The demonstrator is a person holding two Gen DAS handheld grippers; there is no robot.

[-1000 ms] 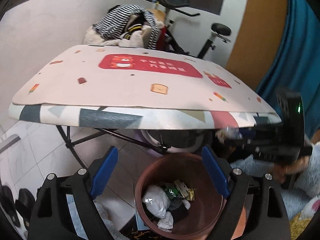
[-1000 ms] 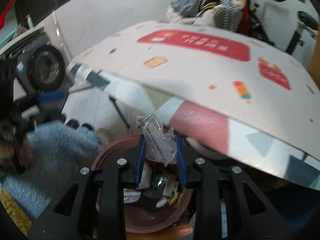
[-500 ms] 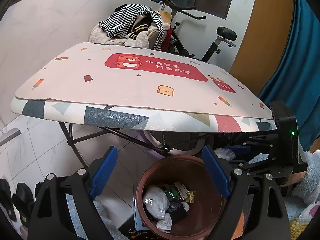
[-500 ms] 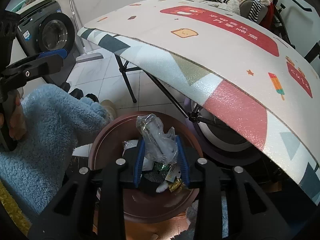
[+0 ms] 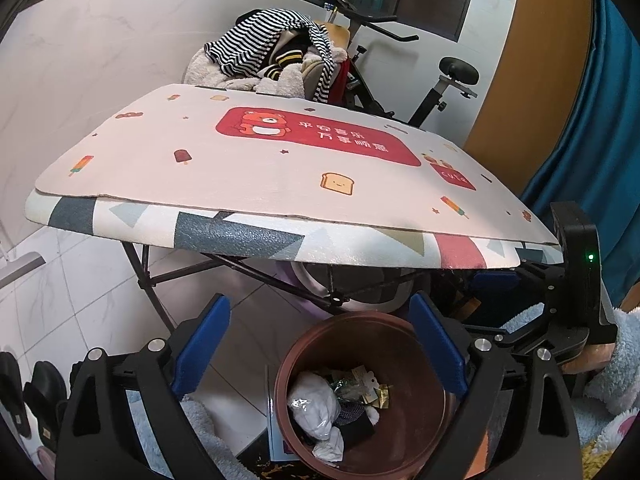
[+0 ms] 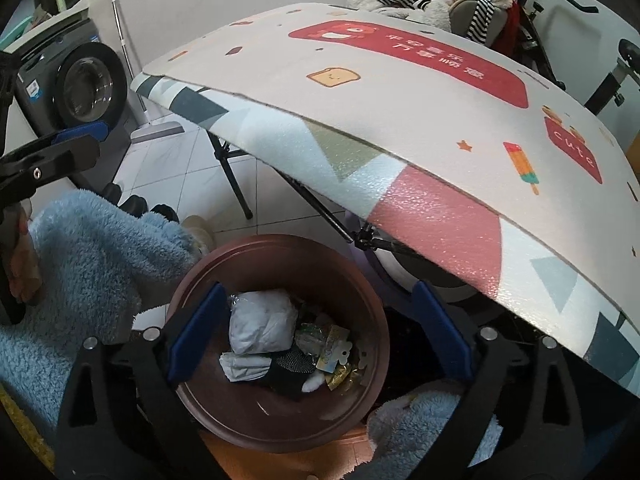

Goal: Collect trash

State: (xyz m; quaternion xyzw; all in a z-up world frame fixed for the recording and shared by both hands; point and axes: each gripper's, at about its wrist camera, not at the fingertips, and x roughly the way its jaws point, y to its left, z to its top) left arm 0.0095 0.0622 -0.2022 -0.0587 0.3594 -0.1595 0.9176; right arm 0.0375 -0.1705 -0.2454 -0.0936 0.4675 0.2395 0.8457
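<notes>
Step in hand, as I judge it: the deposit into the bin. My right gripper (image 6: 316,334) hangs directly over the brown trash bin (image 6: 372,292) with its blue pads spread wide and nothing between them. My left gripper (image 5: 320,350) hangs over the same bin (image 5: 436,436), fingers likewise released and empty.

Location of the task items: the collected trash lies at the bottom of the bin. In the right wrist view a white crumpled bag (image 6: 262,322) sits at 12 o'clock of the pile, with small foil and paper wrappers (image 6: 334,354) at 3 o'clock of it and a dark piece just below. No clear plastic item is visible between my right fingers.

The bin stands on the floor beneath the near edge of the folding table (image 5: 280,168). The table top, covered by a printed mat, shows no loose trash in either view. A fluffy blue garment (image 6: 88,248) lies at 9 o'clock of the bin.

Next move, by judgement: raise both grippers clear of the bin rim, avoid the overhanging table edge at 12 o'clock, and scan table and floor for remaining trash. If none is found, the task appears near completion.
</notes>
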